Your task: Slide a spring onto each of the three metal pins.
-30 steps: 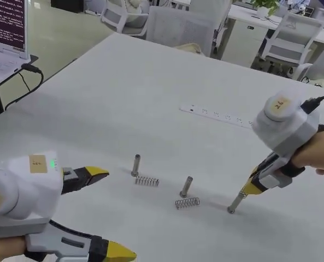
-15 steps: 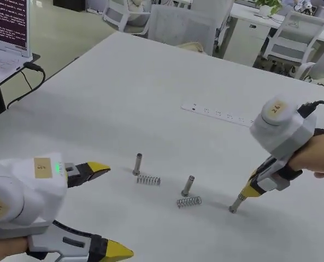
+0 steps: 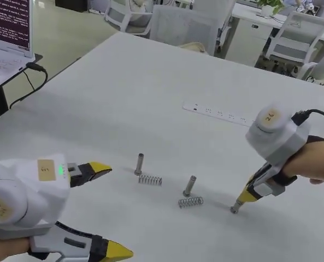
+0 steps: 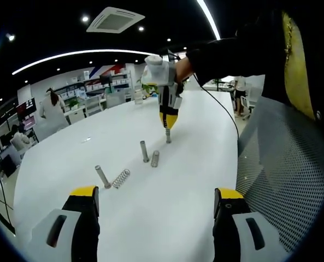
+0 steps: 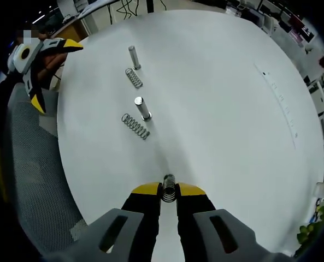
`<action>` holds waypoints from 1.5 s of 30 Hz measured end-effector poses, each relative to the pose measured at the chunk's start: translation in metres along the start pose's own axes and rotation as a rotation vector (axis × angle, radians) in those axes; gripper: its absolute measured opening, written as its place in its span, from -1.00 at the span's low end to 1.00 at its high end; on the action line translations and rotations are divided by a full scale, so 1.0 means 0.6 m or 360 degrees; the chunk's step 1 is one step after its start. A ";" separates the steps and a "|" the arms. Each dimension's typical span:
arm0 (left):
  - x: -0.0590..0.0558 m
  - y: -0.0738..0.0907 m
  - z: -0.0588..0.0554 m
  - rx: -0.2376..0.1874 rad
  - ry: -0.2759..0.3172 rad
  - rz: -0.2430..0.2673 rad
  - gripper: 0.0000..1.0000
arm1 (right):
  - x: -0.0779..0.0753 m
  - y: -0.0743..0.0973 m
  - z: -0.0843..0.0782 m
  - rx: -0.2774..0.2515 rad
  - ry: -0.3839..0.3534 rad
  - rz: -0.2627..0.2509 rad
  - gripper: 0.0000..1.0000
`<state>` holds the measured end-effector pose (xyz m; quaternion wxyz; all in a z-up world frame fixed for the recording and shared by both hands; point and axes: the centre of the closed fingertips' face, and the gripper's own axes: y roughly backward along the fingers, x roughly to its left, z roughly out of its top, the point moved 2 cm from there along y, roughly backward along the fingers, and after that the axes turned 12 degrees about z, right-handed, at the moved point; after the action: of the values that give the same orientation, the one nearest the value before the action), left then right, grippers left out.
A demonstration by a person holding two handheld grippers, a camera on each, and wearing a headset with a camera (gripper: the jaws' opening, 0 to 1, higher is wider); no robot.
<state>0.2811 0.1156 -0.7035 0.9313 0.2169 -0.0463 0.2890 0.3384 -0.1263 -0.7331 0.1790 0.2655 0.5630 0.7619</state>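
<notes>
My right gripper sits at 4 o'clock in the head view, tips angled down onto the white table. In the right gripper view, its jaws are closed to a narrow gap and clamp the held spring end-on between the yellow tips. The third pin stands tilted directly under those tips; I cannot tell how far the held spring is seated over it. My left gripper is at 7 o'clock in the head view. The left gripper view shows its jaws spread wide apart with nothing between them, clear of all parts. The first pin stands upright near the frame centre, with the first loose spring lying flat just beside its base at 4 o'clock. The second pin stands at 4 o'clock from the first pin, with the second loose spring lying flat just beside its base at 6 o'clock. Both loose springs are off their pins. A power strip lies on the table at 1 o'clock from the pins, well apart from them.
</notes>
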 end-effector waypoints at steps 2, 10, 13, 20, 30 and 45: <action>0.000 0.000 -0.001 0.0011 0.0010 -0.0001 0.68 | -0.001 -0.004 -0.001 0.0002 -0.0005 0.0002 -0.83; -0.001 0.001 0.001 0.0014 0.0011 -0.0004 0.67 | -0.014 -0.017 -0.004 -0.0003 -0.0019 -0.0002 -0.83; -0.001 0.001 0.002 0.0018 0.0012 -0.0008 0.66 | -0.014 -0.021 -0.005 -0.0001 -0.0019 -0.0002 -0.83; -0.001 0.001 0.002 0.0021 0.0014 -0.0009 0.65 | -0.017 -0.031 -0.008 0.0007 -0.0023 0.0000 -0.83; -0.003 0.001 0.002 0.0024 0.0029 -0.0012 0.64 | -0.015 -0.034 -0.008 -0.0015 -0.0017 0.0004 -0.80; -0.005 -0.001 0.003 0.0023 0.0035 -0.0027 0.62 | -0.011 0.000 0.014 -0.0074 0.0115 -0.0083 -0.59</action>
<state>0.2791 0.1130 -0.7028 0.9325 0.2209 -0.0322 0.2840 0.3486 -0.1234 -0.7322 0.1844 0.2189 0.5580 0.7790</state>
